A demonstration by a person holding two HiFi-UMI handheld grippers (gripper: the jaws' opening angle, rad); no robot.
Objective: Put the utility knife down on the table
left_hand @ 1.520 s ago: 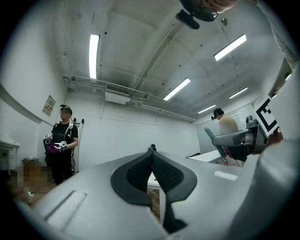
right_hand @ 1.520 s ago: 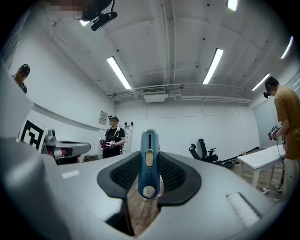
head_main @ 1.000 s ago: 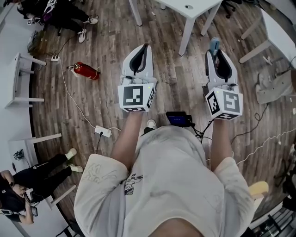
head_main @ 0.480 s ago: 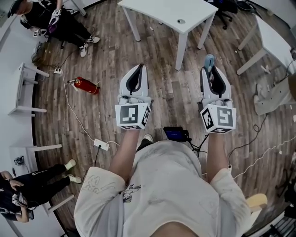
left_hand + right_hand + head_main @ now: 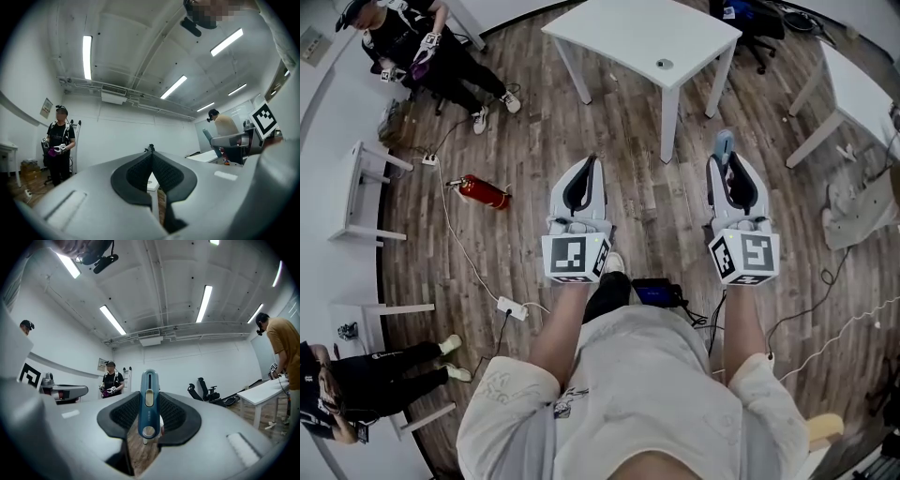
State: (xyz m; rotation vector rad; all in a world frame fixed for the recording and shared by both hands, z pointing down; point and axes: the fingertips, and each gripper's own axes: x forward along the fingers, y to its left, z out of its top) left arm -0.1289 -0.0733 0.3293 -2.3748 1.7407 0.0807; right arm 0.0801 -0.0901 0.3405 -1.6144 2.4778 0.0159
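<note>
Right gripper view: right gripper pinches blue utility knife.
Left gripper jaws pressed together; white table at twelve o'clock.

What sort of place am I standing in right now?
Probably an indoor lab or recording workspace: a white table on a wood-look floor, a fire extinguisher and power strip lying loose, and another person wearing similar gear.
</note>
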